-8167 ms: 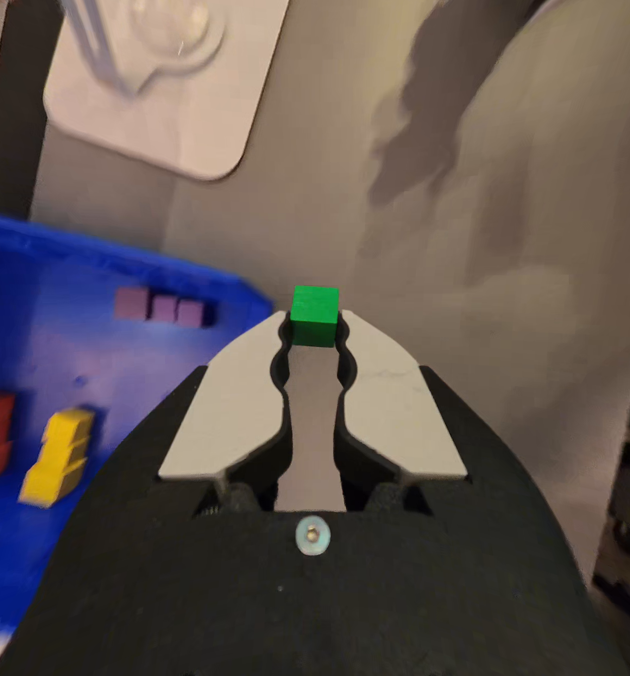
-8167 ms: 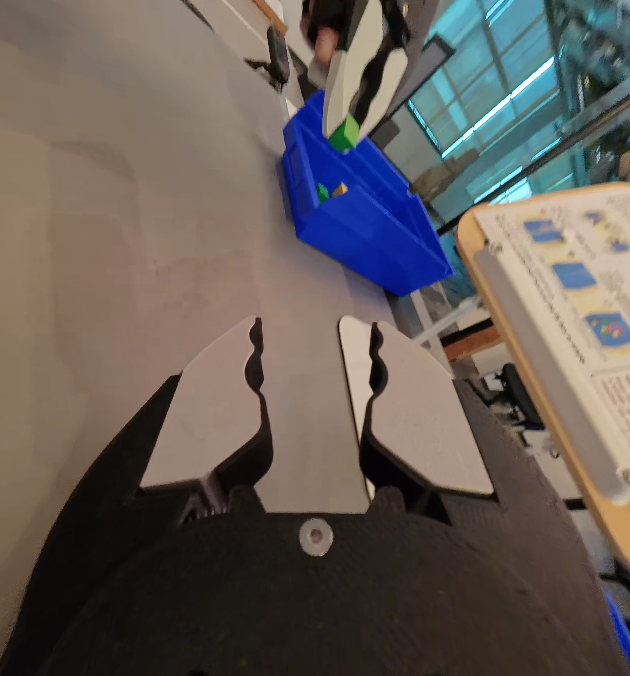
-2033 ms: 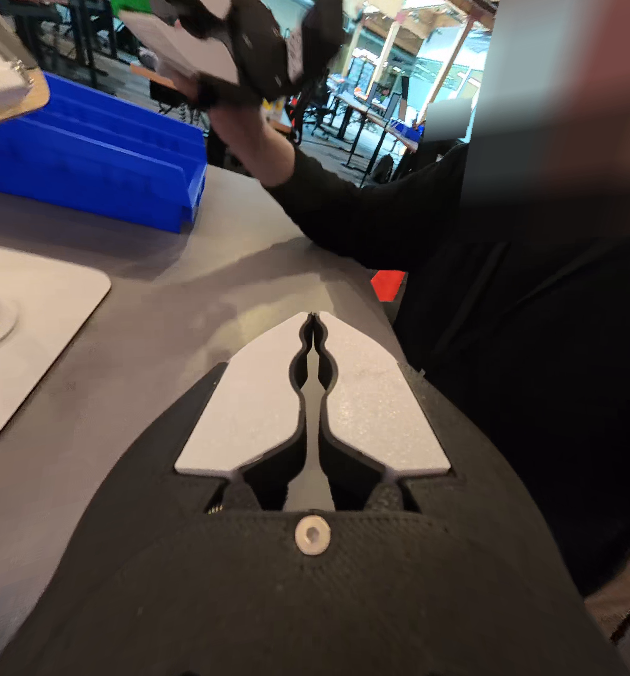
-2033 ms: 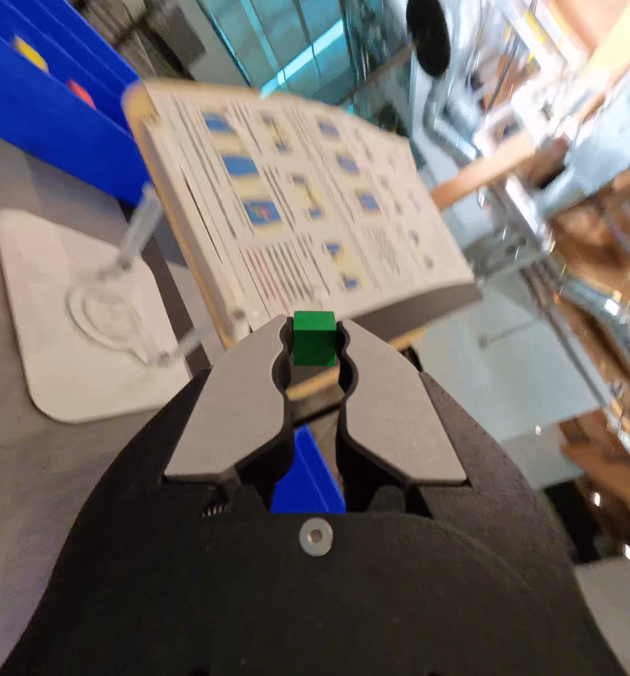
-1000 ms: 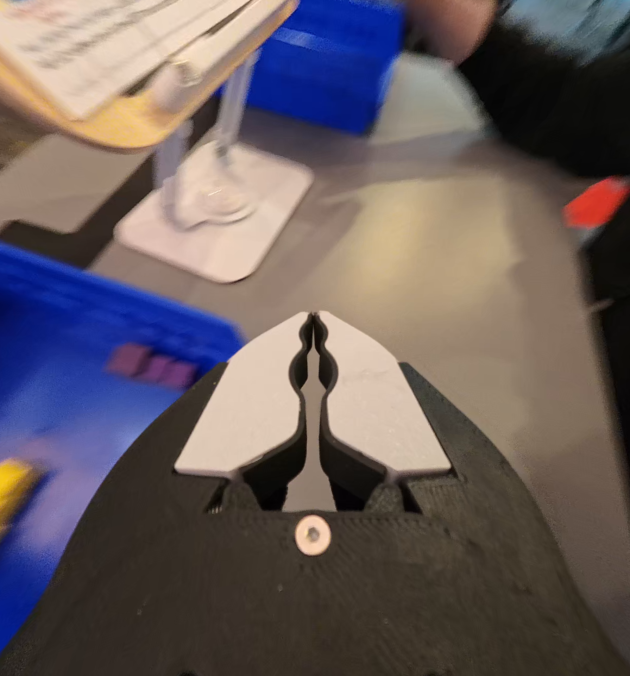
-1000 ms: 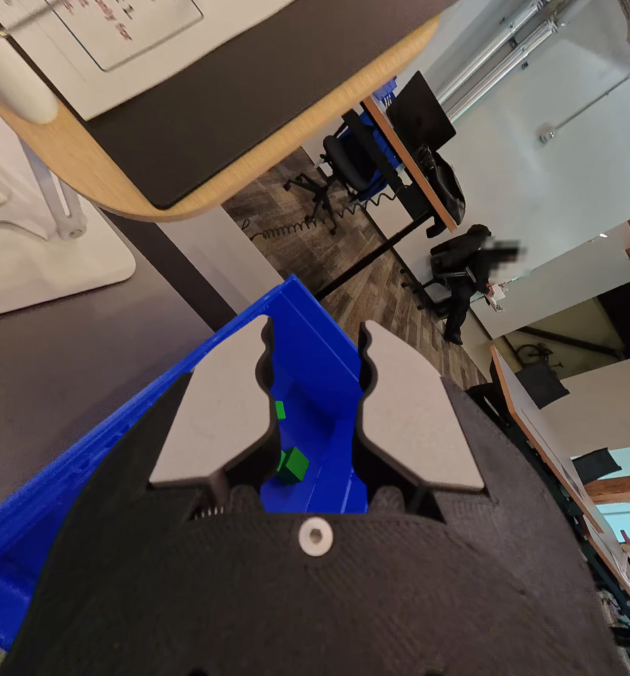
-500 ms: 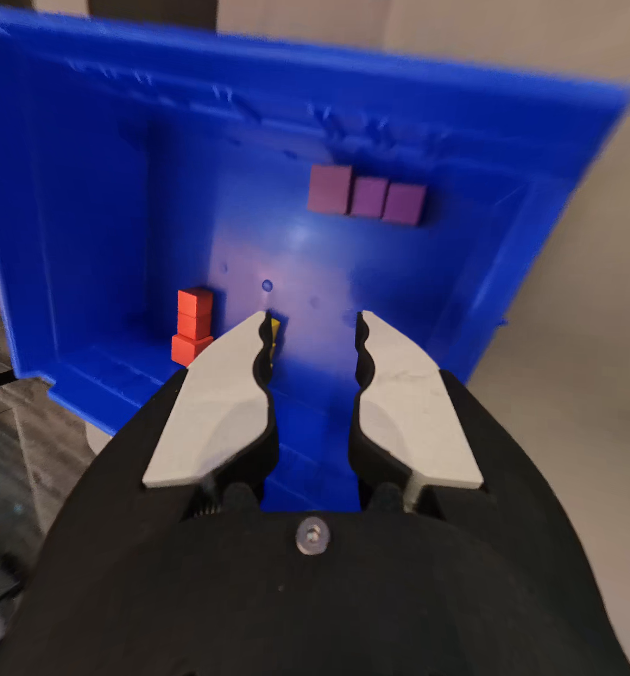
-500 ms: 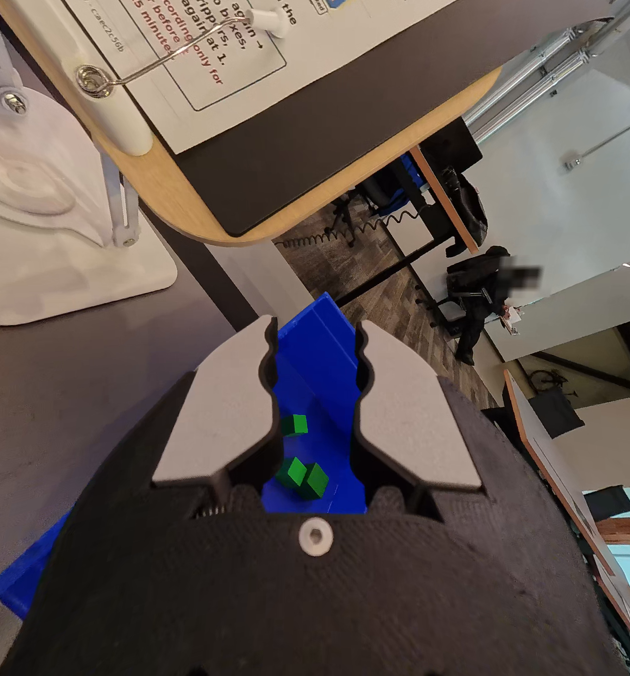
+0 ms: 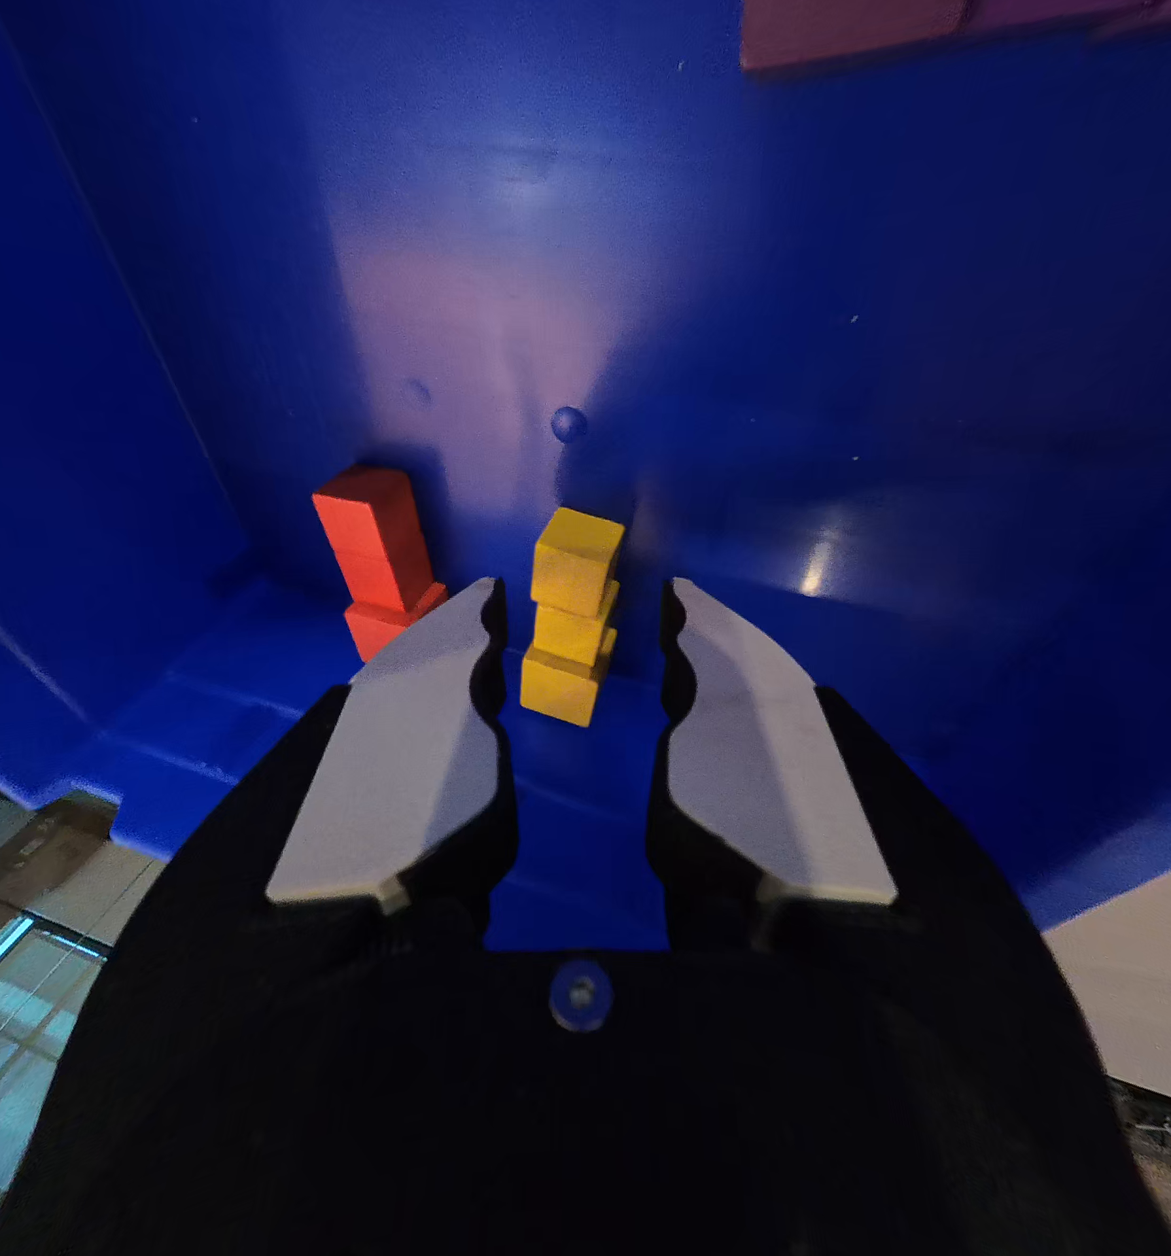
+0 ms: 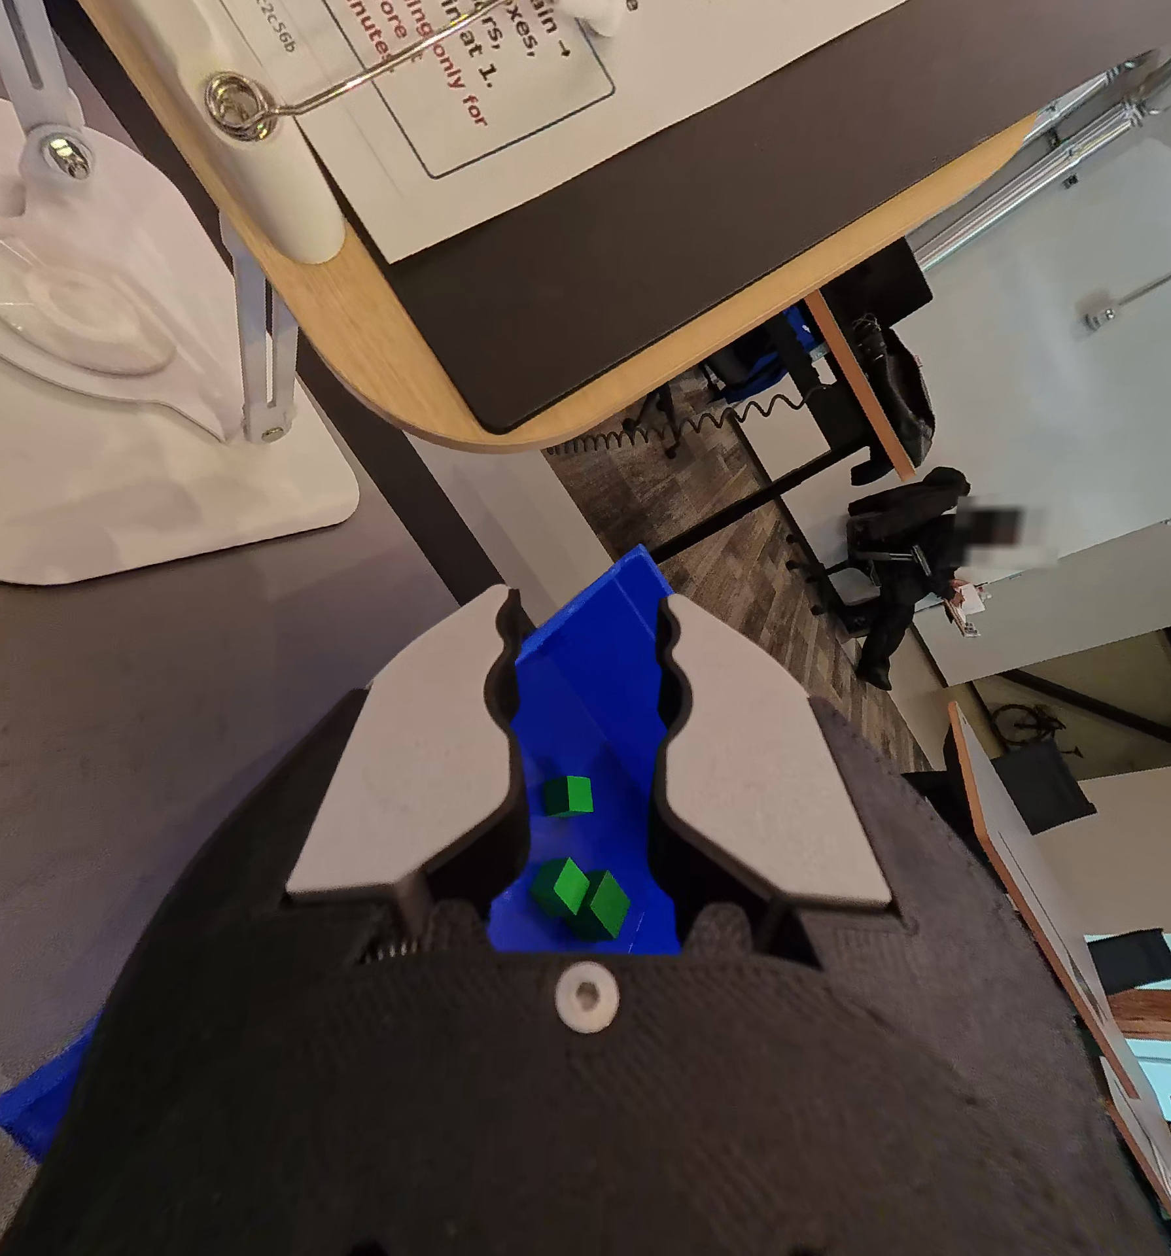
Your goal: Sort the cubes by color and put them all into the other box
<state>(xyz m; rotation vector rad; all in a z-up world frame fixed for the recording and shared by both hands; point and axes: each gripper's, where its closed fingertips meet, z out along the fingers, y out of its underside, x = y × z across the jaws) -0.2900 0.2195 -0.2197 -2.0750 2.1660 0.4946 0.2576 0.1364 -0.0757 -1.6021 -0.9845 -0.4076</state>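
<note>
Yellow cubes sit in a crooked row of three on the floor of the blue box, and the left tongs hang over them with jaws apart and nothing held, the row lying in the gap between the two grey fingers. Red cubes form a second row just beside the yellow ones on the left, and purple cubes lie well apart at the far edge of the view. The job at hand looks like taking a yellow cube, and doing it well means centring the gap on the nearest cube alone, squaring the fingers to its flat faces, and closing gently so its neighbours are not dragged; the left finger passes close to the red row, so it should come straight down rather than sweep sideways. Over the other box the right tongs are also apart and empty, with three green cubes lying on its floor, two touching and one apart. A clipboard on a white stand sits on the grey table nearby.
</note>
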